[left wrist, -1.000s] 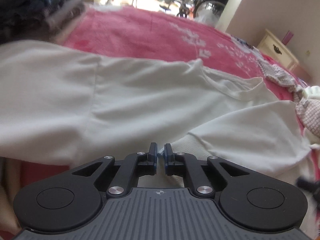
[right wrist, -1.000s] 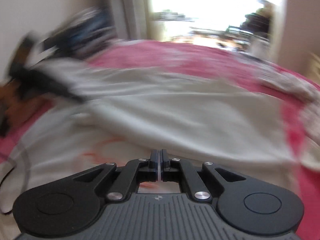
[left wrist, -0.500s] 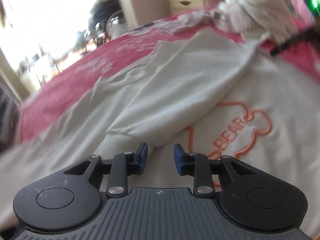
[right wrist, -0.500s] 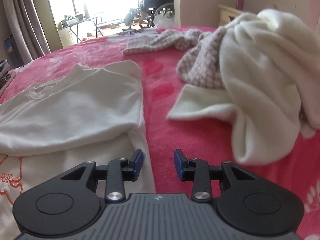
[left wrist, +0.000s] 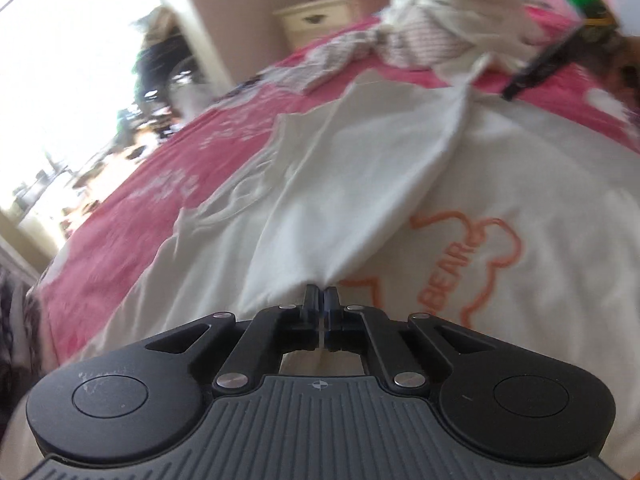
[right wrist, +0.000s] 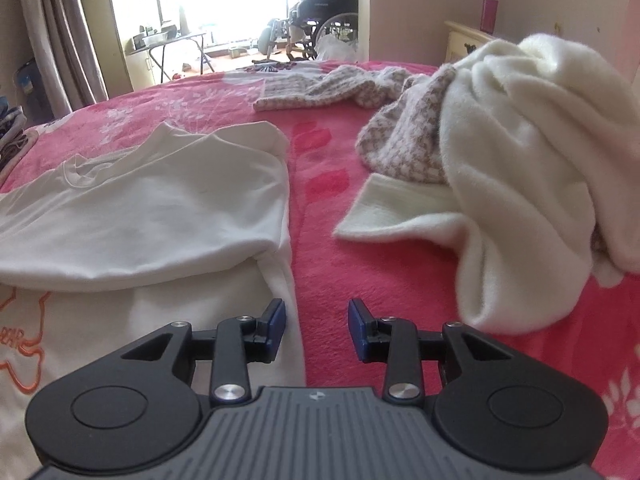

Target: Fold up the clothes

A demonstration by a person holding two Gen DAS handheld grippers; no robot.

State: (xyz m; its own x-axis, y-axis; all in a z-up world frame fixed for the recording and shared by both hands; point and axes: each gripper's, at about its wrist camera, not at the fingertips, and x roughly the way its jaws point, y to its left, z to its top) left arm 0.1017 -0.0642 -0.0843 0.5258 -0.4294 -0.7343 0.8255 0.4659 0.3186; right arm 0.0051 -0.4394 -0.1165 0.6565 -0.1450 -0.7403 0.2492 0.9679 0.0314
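Observation:
A white long-sleeved shirt [left wrist: 520, 184] with an orange bear print [left wrist: 464, 256] lies on the pink bed cover; it also shows in the right wrist view [right wrist: 140, 208]. Its sleeve [left wrist: 352, 200] is folded across the chest. My left gripper [left wrist: 321, 295] is shut on the sleeve's cuff end and holds it just above the print. My right gripper [right wrist: 316, 316] is open and empty, low over the shirt's right side edge [right wrist: 288, 280] and the pink cover.
A fluffy cream garment [right wrist: 520, 168] and a checked knit [right wrist: 404, 140] lie heaped to the right on the pink bed cover [right wrist: 360, 264]. A cream nightstand [right wrist: 464, 40] stands at the wall. A stack of dark clothes [right wrist: 10, 136] sits at the far left.
My left gripper was open at the sleeve cuff half a second ago and has closed on it. My right gripper stays open and has barely moved.

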